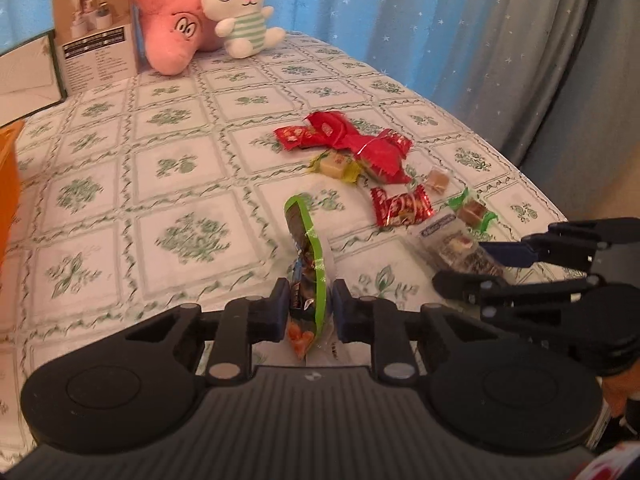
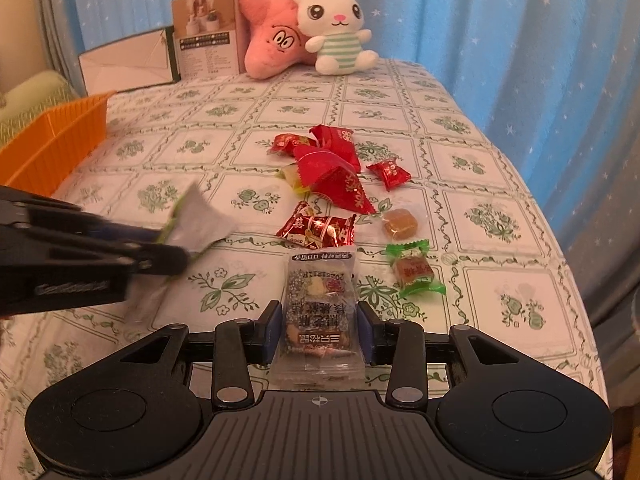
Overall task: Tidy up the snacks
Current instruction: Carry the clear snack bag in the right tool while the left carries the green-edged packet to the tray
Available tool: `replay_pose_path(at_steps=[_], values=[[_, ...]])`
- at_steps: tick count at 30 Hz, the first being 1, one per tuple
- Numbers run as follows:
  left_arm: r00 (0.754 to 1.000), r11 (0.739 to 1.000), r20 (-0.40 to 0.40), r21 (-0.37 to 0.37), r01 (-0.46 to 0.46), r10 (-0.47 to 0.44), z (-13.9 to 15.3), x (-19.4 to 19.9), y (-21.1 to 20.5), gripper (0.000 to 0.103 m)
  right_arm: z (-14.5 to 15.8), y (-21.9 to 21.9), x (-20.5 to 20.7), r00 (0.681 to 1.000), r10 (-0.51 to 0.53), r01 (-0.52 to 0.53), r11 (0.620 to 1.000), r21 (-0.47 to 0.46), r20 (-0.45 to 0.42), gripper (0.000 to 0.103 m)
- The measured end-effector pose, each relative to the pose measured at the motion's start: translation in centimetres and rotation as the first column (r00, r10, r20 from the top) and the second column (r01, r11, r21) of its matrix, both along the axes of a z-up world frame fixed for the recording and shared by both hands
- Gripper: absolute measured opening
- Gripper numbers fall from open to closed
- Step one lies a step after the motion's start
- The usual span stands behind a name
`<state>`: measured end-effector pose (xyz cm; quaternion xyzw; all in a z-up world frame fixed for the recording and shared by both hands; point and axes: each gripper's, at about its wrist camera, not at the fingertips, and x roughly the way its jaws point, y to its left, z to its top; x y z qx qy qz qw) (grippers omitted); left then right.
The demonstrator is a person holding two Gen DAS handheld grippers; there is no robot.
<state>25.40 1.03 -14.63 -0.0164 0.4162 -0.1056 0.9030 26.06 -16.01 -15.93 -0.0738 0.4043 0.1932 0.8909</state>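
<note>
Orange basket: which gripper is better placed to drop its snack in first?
Left, probably. The left gripper is shut on the green-edged snack packet, and the orange basket sits on its side. The right gripper, around the clear nut-bar packet, is farther from it.

Home, a living space. I see a table under a green-flowered tablecloth (image 2: 460, 160), blue star-printed curtains (image 2: 520, 40) behind it, a white plush rabbit (image 2: 340, 28) beside a pink plush toy (image 2: 272, 40), and a cushioned seat (image 2: 32, 100) at left.
</note>
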Motion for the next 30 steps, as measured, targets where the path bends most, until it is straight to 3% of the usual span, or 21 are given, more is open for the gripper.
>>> replay_pose_path(at_steps=[14, 21, 30], values=[[0.995, 0.994, 0.001, -0.043, -0.099, 0.099, 1.6, -4.1, 3.7, 0.02, 2.9, 2.0, -1.7, 1.0, 0.0, -0.003, 0.995, 0.097, 0.026, 0.038], [0.986, 0.986, 0.05, -0.054, -0.156, 0.158, 4.6, -5.5, 6.8, 0.02, 5.3, 5.1, -2.4, 0.997, 0.042, -0.051, 0.988, 0.146, 0.065, 0.038], [0.964, 0.97, 0.115, -0.004, -0.243, 0.241, 9.1, -7.2, 12.8, 0.02, 8.3, 11.5, -2.4, 0.983, 0.132, -0.16, 0.961, 0.227, 0.13, 0.038]])
